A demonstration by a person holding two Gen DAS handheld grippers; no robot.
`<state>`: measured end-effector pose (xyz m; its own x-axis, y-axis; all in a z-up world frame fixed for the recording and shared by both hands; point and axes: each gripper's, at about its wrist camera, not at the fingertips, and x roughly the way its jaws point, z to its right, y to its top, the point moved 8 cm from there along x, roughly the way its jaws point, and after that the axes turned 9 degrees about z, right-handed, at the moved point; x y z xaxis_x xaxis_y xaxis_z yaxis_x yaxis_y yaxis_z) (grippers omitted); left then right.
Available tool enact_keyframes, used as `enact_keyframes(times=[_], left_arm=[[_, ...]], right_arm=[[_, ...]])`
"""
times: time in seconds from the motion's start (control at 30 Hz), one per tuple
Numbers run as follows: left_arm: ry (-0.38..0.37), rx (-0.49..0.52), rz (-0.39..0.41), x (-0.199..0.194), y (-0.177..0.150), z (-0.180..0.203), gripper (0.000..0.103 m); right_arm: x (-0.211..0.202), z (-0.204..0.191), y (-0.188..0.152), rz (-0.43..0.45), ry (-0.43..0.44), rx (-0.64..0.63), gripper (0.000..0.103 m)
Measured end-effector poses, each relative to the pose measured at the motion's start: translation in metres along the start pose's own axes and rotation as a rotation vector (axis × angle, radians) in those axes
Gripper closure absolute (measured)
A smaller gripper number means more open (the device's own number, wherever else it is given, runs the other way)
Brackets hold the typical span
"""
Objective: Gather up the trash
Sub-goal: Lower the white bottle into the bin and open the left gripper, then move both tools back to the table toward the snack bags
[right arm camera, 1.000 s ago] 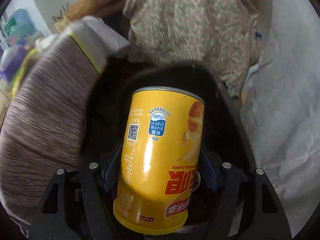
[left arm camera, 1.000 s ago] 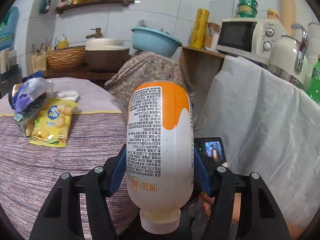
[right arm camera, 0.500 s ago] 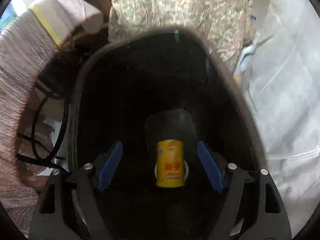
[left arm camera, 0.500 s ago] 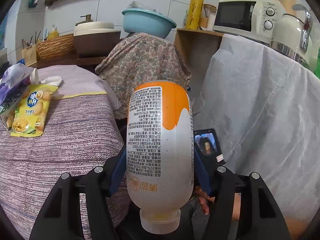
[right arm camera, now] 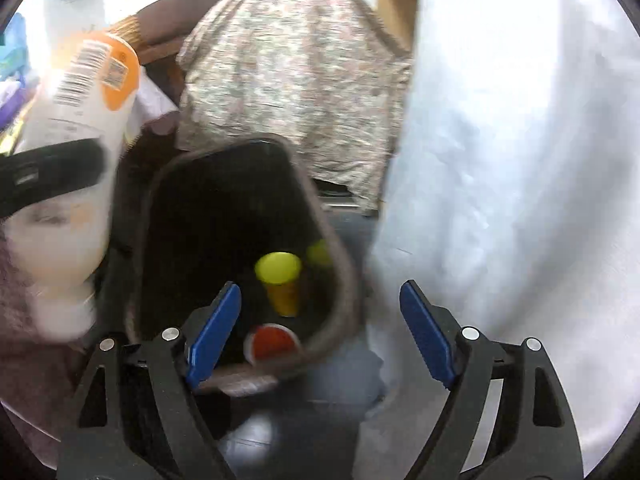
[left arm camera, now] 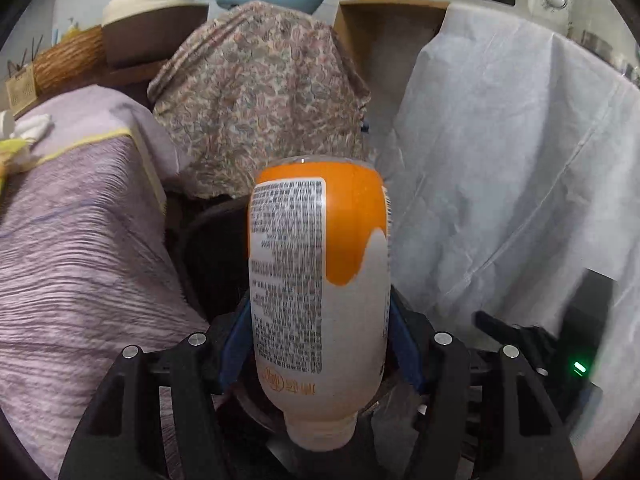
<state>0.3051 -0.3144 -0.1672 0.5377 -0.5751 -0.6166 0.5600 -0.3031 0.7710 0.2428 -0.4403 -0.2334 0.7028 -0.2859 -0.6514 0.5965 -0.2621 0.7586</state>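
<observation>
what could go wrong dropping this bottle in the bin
The bottle in the left gripper sits near the bin rim's left edge, not over its middle; released now, it might hit the rim or fall outside. The right gripper, empty and opening, hangs close above the bin and may collide.

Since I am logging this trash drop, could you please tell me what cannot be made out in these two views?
- Bin floor: right wrist view, dark and blurred; only a yellow can and a red-topped item show.
- Bin in the left wrist view: mostly hidden behind the bottle.
- Bottle cap: left view, partly hidden by the left claw.
- Bottle label: right view, motion-blurred.
- Right claw: opening, nothing between.
</observation>
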Motion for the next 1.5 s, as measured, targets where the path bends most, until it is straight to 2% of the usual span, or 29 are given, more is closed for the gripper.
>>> enact_keyframes(times=[0.27,0.33,0.4,0.53,0.83,1.07,1.3,1.5], left_arm=[[0.042,0.012,-0.095,0.046,-0.022,0.003,0.042],[0.041,0.007,-0.099,0.050,-0.023,0.003,0.037],[0.048,0.008,-0.084,0.050,-0.021,0.003,0.024],[0.039,0.010,-0.067,0.044,-0.015,0.009,0.023],[-0.024,-0.016,0.062,-0.018,0.009,0.028,0.019],[-0.022,-0.024,0.227,-0.103,0.033,0.021,0.011],[0.123,-0.081,0.291,-0.164,0.027,-0.037,0.010],[0.346,-0.127,0.329,-0.214,0.008,-0.110,0.010]], right_arm=[[-0.020,0.019,-0.009,-0.002,-0.026,-0.012,0.019],[-0.021,0.021,-0.014,-0.015,-0.022,0.003,0.019],[-0.020,0.020,-0.018,-0.027,-0.023,0.001,0.019],[-0.024,0.021,-0.026,-0.034,-0.025,-0.001,0.019],[-0.036,0.019,-0.013,0.008,-0.019,-0.003,0.019],[-0.060,-0.003,0.019,0.093,0.056,-0.005,0.019],[-0.089,-0.061,0.056,0.160,0.262,0.008,0.018],[-0.101,-0.126,0.069,0.164,0.424,-0.031,0.017]])
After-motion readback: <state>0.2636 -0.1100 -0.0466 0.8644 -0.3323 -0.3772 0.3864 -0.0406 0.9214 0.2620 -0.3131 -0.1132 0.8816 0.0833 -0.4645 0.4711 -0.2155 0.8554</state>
